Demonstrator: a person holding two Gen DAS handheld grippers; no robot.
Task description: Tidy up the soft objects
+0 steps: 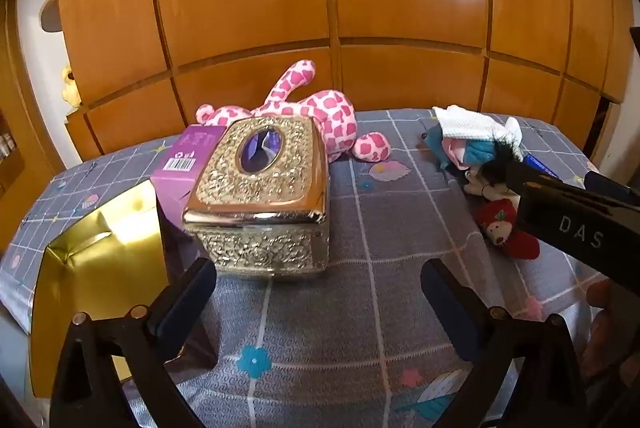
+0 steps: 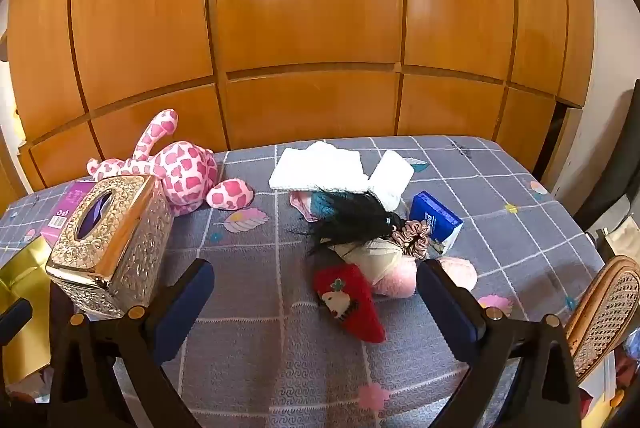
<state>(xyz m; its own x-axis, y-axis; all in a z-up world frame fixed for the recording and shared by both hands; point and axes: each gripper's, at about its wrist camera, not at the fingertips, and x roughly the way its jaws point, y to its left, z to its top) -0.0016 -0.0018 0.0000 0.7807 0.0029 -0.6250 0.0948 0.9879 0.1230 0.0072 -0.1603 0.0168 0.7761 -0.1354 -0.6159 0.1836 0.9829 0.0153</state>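
Soft things lie heaped on the grey checked tablecloth (image 2: pixel 500 179): a red fuzzy pouch with a white animal face (image 2: pixel 348 300), a pink fluffy piece (image 2: pixel 400 282), a black tuft of hair (image 2: pixel 352 220), a pink scrunchie (image 2: pixel 416 234) and white folded cloths (image 2: pixel 316 165). A pink spotted plush (image 1: pixel 324 115) lies at the back behind the gold tissue box (image 1: pixel 256 187). My right gripper (image 2: pixel 316 286) hovers open just short of the red pouch, touching nothing. My left gripper (image 1: pixel 320 292) is open in front of the tissue box, with nothing between its fingers.
An open gold carton (image 1: pixel 100 260) sits at the left table edge beside a purple box (image 1: pixel 188 155). A blue tissue pack (image 2: pixel 436 220) lies by the heap. A wicker chair (image 2: pixel 604 312) stands at the right. Wooden cabinet doors (image 2: pixel 312 27) back the table.
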